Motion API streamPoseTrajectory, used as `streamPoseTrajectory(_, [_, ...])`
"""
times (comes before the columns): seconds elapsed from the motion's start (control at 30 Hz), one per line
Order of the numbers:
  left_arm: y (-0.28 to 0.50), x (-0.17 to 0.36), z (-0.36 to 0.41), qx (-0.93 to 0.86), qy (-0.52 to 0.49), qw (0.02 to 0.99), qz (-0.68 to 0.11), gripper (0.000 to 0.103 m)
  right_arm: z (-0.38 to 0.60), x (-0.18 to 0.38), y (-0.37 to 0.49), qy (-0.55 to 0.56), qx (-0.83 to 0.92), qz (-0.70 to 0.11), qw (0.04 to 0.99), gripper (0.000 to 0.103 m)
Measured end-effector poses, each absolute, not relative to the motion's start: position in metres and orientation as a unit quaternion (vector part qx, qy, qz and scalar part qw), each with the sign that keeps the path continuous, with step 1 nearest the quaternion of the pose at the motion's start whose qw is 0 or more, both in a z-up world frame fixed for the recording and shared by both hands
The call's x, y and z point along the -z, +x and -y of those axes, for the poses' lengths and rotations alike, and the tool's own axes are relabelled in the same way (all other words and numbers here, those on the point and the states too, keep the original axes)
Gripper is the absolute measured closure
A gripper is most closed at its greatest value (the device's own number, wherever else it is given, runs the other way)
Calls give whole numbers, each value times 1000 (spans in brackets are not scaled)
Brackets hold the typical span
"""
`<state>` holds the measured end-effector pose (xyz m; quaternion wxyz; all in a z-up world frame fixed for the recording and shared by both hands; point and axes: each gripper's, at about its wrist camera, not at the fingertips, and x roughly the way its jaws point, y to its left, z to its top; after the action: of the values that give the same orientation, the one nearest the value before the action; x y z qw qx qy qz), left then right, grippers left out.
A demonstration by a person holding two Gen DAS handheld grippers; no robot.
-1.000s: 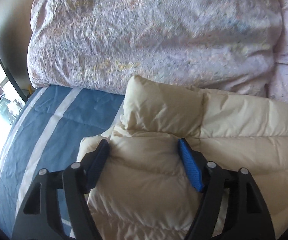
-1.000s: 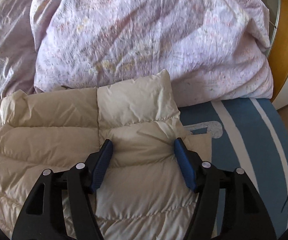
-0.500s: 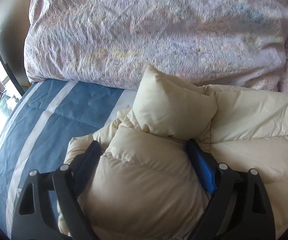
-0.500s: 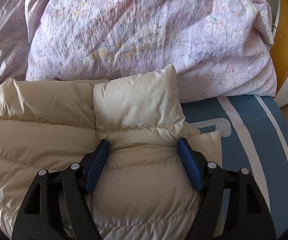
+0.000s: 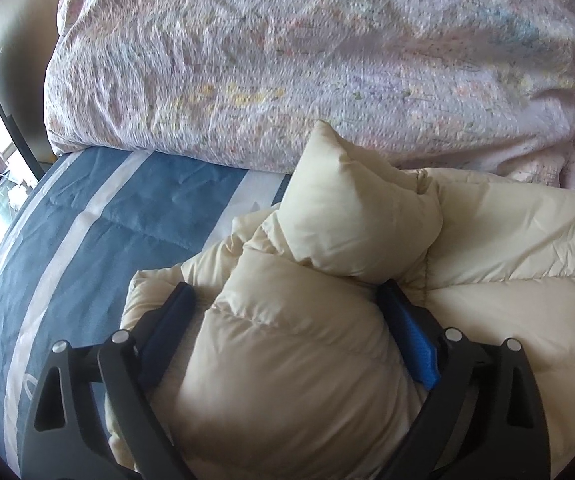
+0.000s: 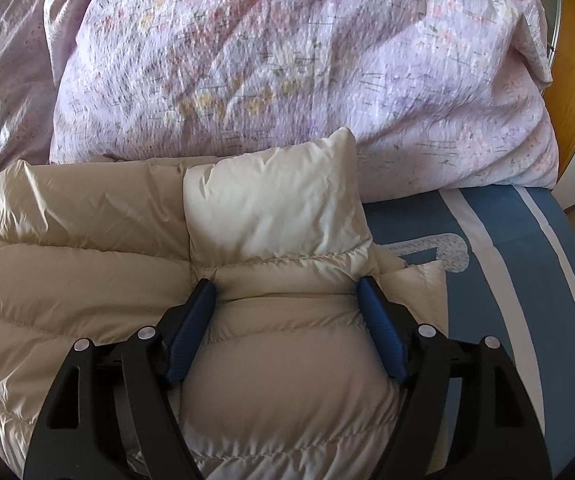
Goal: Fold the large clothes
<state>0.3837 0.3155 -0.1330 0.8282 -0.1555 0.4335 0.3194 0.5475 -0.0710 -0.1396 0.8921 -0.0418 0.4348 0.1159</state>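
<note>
cream puffer jacket (image 5: 467, 264) lying crosswise on the striped bedsheet (image 5: 99, 240), lower half of both frames; left gripper (image 5: 287, 312) and right gripper (image 6: 287, 300) each straddling a puffy end, jaws just widened, pads (image 6: 191, 332) loosely flanking, neither clamped

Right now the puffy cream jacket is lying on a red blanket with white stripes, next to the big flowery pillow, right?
Not quite. The blanket under the puffy cream jacket is blue with white stripes, not red; both wrist views show it, the right one most clearly. The rest holds: the jacket lies on it, right up against the big flowery pillow.
</note>
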Motion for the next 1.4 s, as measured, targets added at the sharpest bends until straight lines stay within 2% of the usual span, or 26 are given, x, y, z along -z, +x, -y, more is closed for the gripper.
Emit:
streamPoseTrajectory(0.57, [378, 125, -314, -317, -160, 823, -443, 10, 72, 134, 546, -43, -114, -454, 883, 26])
streamPoseTrajectory(0.73, [348, 101, -307, -284, -168, 831, -447, 10, 98, 102, 528, -7, -125, -464, 877, 26])
streamPoseTrajectory(0.8, [329, 92, -307, -277, -172, 833, -448, 10, 118, 92, 517, 10, -116, -466, 877, 20])
streamPoseTrajectory(0.87, [311, 88, -311, -274, -185, 830, -450, 10, 138, 87, 509, 31, -111, -473, 873, 19])
streamPoseTrajectory(1.13, [253, 107, -314, -257, -253, 807, -467, 11, 199, 110, 475, 121, -117, -539, 825, 20])
streamPoseTrajectory(1.33, [236, 120, -313, -252, -303, 793, -464, 11, 204, 128, 458, 188, -143, -568, 789, 33])
streamPoseTrajectory(1.4, [231, 122, -311, -250, -329, 787, -457, 15, 202, 133, 454, 204, -153, -579, 774, 39])
